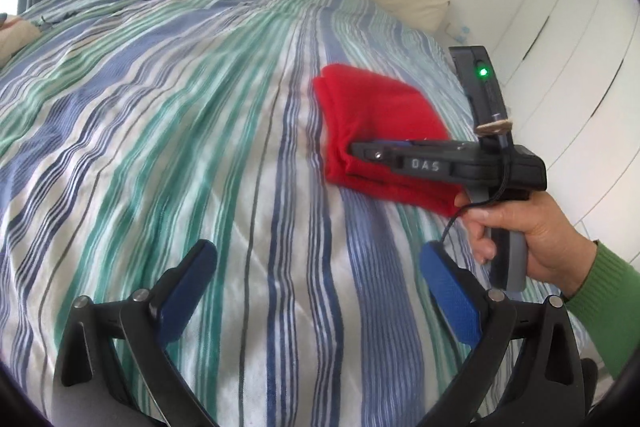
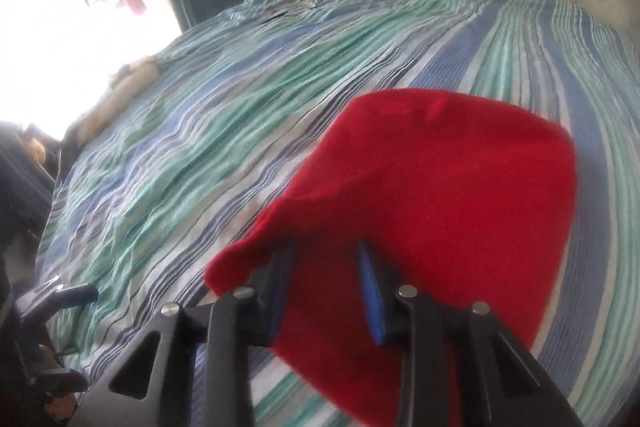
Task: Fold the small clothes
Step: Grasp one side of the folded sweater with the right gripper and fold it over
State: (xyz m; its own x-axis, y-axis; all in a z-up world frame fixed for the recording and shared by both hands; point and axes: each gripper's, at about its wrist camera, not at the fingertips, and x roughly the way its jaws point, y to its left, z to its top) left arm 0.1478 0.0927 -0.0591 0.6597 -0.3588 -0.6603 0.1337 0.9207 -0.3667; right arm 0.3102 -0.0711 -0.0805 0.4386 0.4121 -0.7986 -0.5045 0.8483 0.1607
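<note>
One small red knit garment [image 1: 372,123] sits near the right edge of the striped blue-green bed [image 1: 180,115], already doubled over. Right gripper [image 2: 326,267] fingers pinch its near hem; left gripper [image 1: 320,287] fingers spread, empty. Judging roughly half done, final fold left.

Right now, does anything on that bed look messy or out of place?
Nothing is damaged or spilled. The red garment lies folded but uneven, one edge lifted by the right claw. The striped bedcover is rumpled. The left claw is open, holding nothing.
</note>
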